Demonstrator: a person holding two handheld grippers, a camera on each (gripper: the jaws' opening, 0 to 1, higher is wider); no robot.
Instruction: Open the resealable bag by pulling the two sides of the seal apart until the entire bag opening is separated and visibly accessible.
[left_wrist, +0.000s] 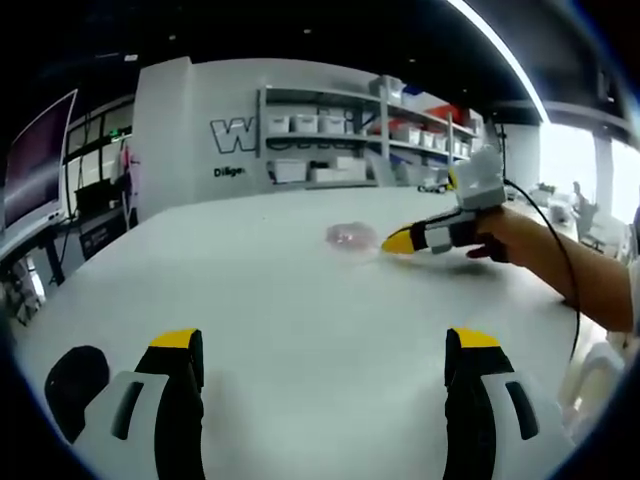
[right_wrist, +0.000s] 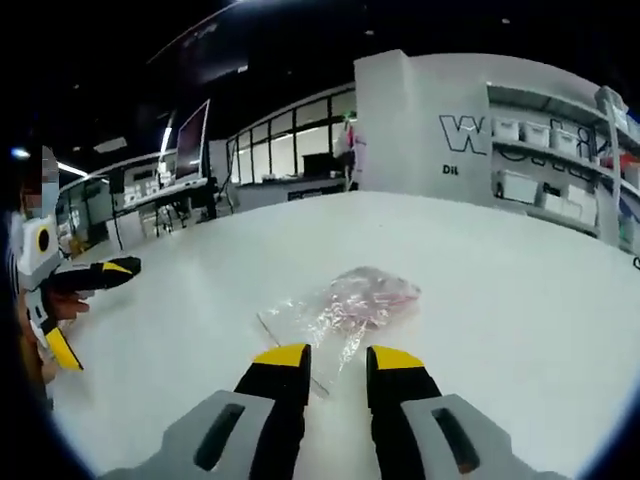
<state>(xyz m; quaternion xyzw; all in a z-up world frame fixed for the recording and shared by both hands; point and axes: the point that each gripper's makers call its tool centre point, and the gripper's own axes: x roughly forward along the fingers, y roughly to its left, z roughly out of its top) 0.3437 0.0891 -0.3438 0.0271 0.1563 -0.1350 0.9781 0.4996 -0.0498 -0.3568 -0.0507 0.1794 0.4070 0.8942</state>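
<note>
Both tongs are empty, left tongs (left_wrist: 325, 365) wide apart, right tongs (right_wrist: 338, 365) part-open just short of the resealable bag (right_wrist: 345, 305) lying flat mid-counter (right_wrist: 520, 300), a light, limp, slippery film, probably best pinched at its near edge strip.

Large dark outlined letter "W" on the white back wall (right_wrist: 420, 110), just beside the grey metal shelving rack (right_wrist: 545, 150), smaller dark lettering below it starting "Dil", the rest unreadable

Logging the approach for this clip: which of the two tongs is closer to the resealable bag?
The right tongs: their yellow tips sit just short of the clear bag on the white table. The left tongs hang well back, jaws spread wide.
</note>
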